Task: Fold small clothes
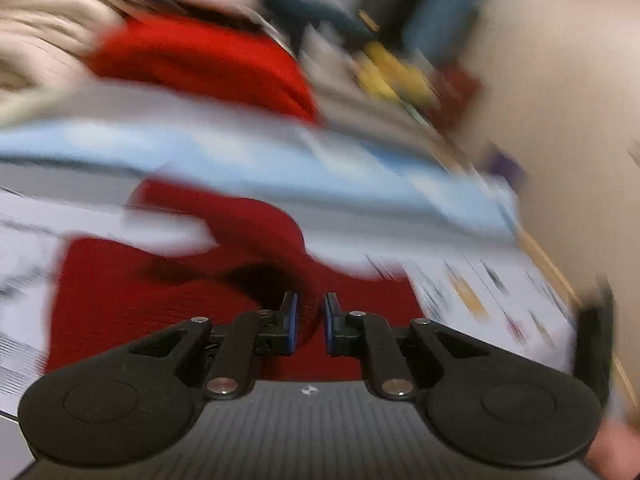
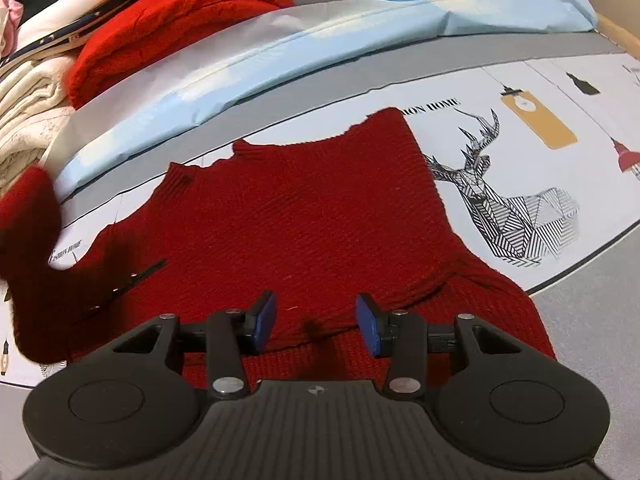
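Printed sheet (image 2: 520, 92) under dark red sweater (image 2: 300, 216), mostly flat, fold barely begun. Left gripper (image 1: 311, 322) fingers pinch its knit; right gripper (image 2: 316, 322) fingers open above hem.

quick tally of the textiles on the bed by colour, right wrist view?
Red: 2, the dark red knitted sweater spread flat and a brighter red knitted garment folded in the pile.
Cream or white: 1 folded cream fabric stack; separate pieces cannot be told apart.
Light blue: 1 light blue sheet.
Total: 4.
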Motion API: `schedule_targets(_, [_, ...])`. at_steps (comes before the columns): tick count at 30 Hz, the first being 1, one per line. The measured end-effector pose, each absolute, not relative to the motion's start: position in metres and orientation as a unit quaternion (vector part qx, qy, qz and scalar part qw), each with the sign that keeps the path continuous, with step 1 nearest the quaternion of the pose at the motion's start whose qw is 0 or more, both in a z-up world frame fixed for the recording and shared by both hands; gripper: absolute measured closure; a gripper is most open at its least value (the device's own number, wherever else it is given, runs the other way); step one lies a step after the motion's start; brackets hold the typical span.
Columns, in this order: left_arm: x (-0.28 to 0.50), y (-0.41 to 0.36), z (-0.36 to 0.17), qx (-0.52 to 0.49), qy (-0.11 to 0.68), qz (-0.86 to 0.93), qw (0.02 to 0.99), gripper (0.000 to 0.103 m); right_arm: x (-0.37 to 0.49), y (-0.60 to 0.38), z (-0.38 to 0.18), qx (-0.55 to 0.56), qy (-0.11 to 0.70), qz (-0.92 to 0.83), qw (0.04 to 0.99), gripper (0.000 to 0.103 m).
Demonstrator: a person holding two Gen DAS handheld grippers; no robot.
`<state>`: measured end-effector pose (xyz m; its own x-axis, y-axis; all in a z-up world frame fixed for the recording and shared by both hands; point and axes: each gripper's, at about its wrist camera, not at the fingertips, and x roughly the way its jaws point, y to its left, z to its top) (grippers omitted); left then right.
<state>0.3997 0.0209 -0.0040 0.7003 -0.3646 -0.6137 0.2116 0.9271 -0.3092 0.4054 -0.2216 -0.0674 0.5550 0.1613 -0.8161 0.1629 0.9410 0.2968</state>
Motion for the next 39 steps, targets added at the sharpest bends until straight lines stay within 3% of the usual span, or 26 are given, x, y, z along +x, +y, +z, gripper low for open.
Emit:
schedule_targets(5, [0.412, 0.042, -0.012, -0.123, 0.37, -0.124, 0.912, 0.079, 0.409, -0.23, -0.073, 0.187, 0.478, -0.009, 0.858, 0.057])
schedule_targets(13, [0.434, 0.133, -0.044, -0.154, 0.446, 0.122, 0.873, 0.078, 0.418, -0.237, -0.09, 0.241, 0.493, -0.021, 0.836, 0.051])
schedule_targets(21, [0.439, 0.163, -0.062, -0.171, 0.49, 0.149, 0.842, 0.068, 0.421, -0.25, -0.111, 0.296, 0.505, -0.086, 0.806, 0.052])
schedule_targets(23, [0.441, 0.163, -0.062, -0.167, 0.489, 0.146, 0.844, 0.068, 0.421, -0.251, -0.107, 0.295, 0.491, -0.09, 0.815, 0.076])
schedule_targets(25, [0.438, 0.161, -0.061, -0.167, 0.487, 0.142, 0.846, 0.068, 0.42, -0.249, -0.097, 0.284, 0.468, -0.087, 0.832, 0.093])
schedule_targets(30, [0.439, 0.157, -0.063, -0.168, 0.487, 0.13, 0.847, 0.068, 0.405, -0.228, -0.027, 0.198, 0.276, 0.02, 0.94, 0.094])
schedule_targets(32, [0.439, 0.155, -0.063, -0.166, 0.487, 0.124, 0.848, 0.068, 0.401, -0.232, -0.019, 0.191, 0.24, 0.023, 0.952, 0.094])
schedule_targets(34, [0.439, 0.153, -0.065, -0.16, 0.491, 0.126, 0.847, 0.068, 0.412, -0.242, -0.034, 0.2, 0.281, -0.002, 0.939, 0.093])
schedule_targets(37, [0.44, 0.153, -0.067, -0.157, 0.496, 0.125, 0.845, 0.068, 0.435, -0.252, -0.078, 0.191, 0.427, -0.059, 0.882, 0.086])
schedule_targets(39, [0.44, 0.154, -0.064, -0.164, 0.491, 0.124, 0.847, 0.068, 0.434, -0.261, -0.094, 0.21, 0.459, -0.104, 0.857, 0.081])
